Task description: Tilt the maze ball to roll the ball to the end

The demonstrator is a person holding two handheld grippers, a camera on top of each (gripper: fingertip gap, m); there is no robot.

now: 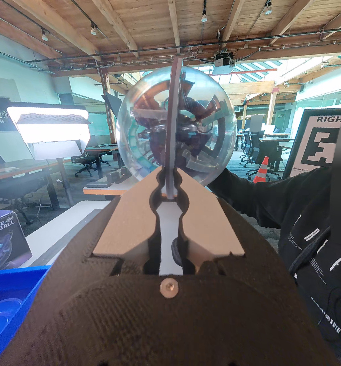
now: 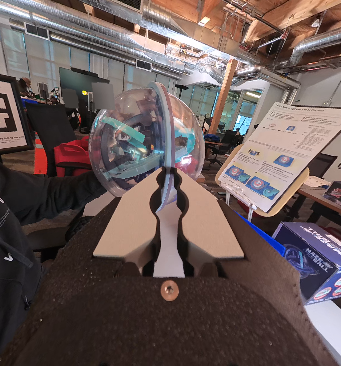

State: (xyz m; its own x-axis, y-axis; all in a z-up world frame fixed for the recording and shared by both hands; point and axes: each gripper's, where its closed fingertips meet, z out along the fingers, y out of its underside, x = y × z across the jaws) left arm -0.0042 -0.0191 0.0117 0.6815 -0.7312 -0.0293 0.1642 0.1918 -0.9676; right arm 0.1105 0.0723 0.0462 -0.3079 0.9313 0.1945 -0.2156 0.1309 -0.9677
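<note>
I can't pick out the small ball anywhere among the tracks inside the maze ball (image 1: 175, 126) — reflections hide it. Both claws grip its flat grey rim, holding it above the desk (image 1: 66, 223): left claw (image 1: 170, 178), right claw (image 2: 168, 178). Only the right view shows the instruction sheet (image 2: 284, 154) — the left shows a lamp (image 1: 49, 126).

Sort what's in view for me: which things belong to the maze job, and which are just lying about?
In the job:
maze ball, clear sphere lifted off the table
its grey rim, clamped by both grippers
left gripper
right gripper

Lying about:
maze ball box
blue bin
instruction sheet on stand
orange cone
light panel
</note>
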